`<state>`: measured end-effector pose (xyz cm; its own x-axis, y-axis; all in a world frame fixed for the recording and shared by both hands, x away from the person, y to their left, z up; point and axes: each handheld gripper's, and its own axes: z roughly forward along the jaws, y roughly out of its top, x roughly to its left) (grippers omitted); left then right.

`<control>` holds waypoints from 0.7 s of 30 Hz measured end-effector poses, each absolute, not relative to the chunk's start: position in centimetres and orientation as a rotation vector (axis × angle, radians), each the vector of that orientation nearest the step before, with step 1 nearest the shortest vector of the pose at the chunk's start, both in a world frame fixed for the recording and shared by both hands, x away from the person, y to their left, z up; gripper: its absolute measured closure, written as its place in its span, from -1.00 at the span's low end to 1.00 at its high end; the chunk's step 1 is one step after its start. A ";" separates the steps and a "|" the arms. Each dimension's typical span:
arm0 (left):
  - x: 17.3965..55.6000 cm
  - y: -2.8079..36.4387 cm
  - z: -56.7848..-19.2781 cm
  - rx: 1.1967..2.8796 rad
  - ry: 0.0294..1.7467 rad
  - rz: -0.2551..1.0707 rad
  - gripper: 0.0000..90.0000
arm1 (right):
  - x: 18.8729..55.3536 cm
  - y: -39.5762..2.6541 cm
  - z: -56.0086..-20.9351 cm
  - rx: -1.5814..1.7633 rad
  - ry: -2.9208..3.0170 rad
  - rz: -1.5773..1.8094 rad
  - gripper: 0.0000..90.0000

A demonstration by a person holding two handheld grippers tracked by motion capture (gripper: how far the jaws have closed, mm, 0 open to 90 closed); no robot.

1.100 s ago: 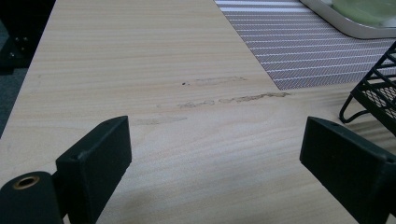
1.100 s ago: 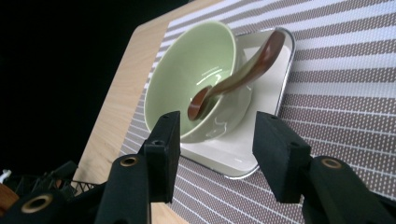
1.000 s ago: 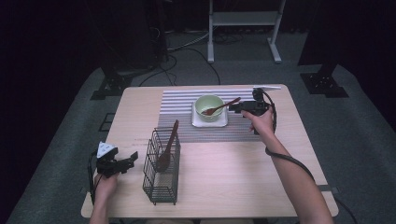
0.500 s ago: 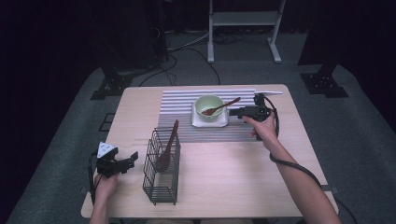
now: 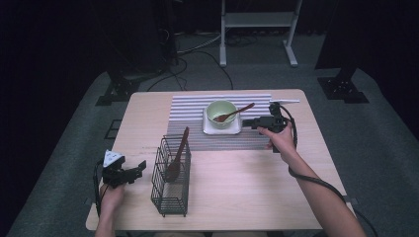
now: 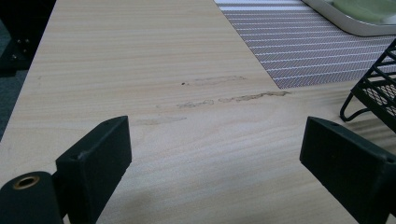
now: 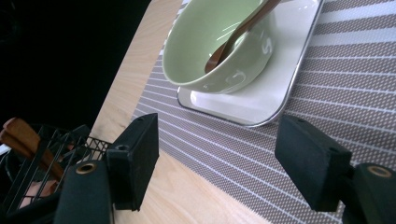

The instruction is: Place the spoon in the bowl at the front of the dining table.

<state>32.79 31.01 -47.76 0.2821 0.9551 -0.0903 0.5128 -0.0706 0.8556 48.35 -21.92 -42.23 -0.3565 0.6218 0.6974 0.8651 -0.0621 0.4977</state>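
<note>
Pale wooden counter [image 5: 237, 173]: grey striped woven placemat [image 5: 190, 106] at far centre, black wire basket [image 5: 170, 195] upright near left front.

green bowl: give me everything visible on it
The green bowl is pale green, glossy, ceramic-looking, round, with faint white lettering on its outer wall in the right gripper view. It sits upright on a white rounded-square tray, which lies on the striped placemat toward the far side of the table. A brown wooden spoon rests inside it, its handle leaning over the rim toward the right gripper, whose open jaws are near the bowl without touching it.
</note>
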 end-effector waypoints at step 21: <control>32.8 31.0 -47.8 1.712 1.349 0.662 -0.82 | 46.5 -21.4 -42.5 -1.531 -1.976 -1.366 -0.35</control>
<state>32.80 31.00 -47.76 0.2825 0.9551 -0.0895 0.5132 -0.0716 0.8553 46.46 -21.40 -42.53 -0.3920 0.5914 0.7047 0.8683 -0.0153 0.4958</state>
